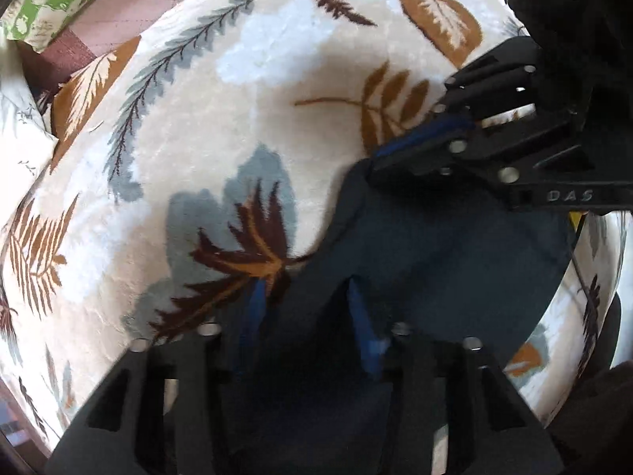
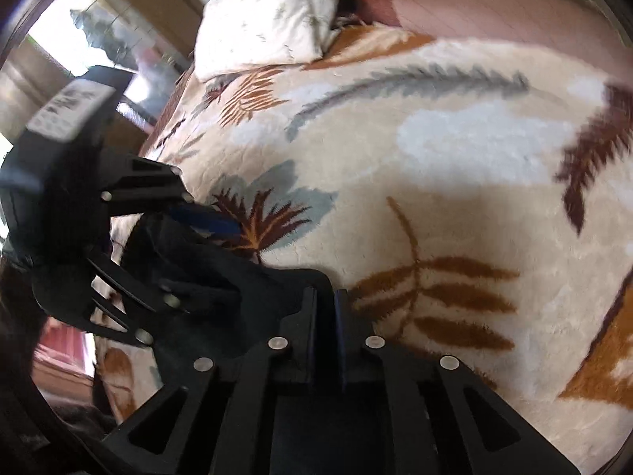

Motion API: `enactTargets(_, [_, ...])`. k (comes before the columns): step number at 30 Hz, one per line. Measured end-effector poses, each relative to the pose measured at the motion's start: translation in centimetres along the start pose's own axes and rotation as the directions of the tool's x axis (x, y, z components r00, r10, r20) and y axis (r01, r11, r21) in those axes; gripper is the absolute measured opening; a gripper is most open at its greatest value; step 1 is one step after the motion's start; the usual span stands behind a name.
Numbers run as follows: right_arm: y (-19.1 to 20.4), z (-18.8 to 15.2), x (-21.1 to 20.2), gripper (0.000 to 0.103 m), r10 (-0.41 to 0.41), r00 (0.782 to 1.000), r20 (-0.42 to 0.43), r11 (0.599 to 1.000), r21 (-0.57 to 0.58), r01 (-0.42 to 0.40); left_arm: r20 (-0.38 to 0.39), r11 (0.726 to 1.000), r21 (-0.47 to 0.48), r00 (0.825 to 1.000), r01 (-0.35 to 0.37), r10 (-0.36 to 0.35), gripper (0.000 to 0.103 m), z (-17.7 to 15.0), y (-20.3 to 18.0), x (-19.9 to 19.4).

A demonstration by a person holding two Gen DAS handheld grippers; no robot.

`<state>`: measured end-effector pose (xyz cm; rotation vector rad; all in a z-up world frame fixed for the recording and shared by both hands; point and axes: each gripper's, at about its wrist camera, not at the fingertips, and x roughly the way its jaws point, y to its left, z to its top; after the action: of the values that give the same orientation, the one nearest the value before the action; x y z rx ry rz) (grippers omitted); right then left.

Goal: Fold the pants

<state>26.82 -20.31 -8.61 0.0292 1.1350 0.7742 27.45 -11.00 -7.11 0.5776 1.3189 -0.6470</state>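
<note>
One dark navy fabric pants (image 1: 435, 245) on one cream leaf-print plush blanket (image 1: 221, 126) — two black two-finger grippers; one white pillow (image 2: 265, 19) beyond the blanket.

One marking is legible. In the left wrist view, the raised letters "DAS" stand on the black body of the right gripper (image 1: 399, 154), on the bar near the right edge of the picture. In the right wrist view, a white label (image 2: 65, 109) is fixed to the top of the left gripper (image 2: 221, 237); its dark print is blurred and cannot be read. No other text, number, brand or sign is readable in either view.
</note>
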Motion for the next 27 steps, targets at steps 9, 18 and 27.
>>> enactTargets(9, [-0.1,0.8,-2.1,0.003,-0.03,0.994,0.102,1.0,0.013,0.029,0.064,0.988,-0.106,0.991,-0.112,0.119,0.011,0.8,1.6,-2.8])
enactTargets(18, [-1.6,0.1,0.3,0.003,-0.055,0.996,0.074,0.996,0.074,0.05,0.008,0.981,-0.088,0.985,-0.174,0.175,0.011,0.5,1.5,-0.3])
enactTargets(27, [-0.3,-4.1,-7.1,0.047,-0.092,0.984,0.154,0.966,0.256,0.05,0.053,0.951,-0.253,0.979,-0.176,0.196,0.011,-6.0,1.8,-4.5])
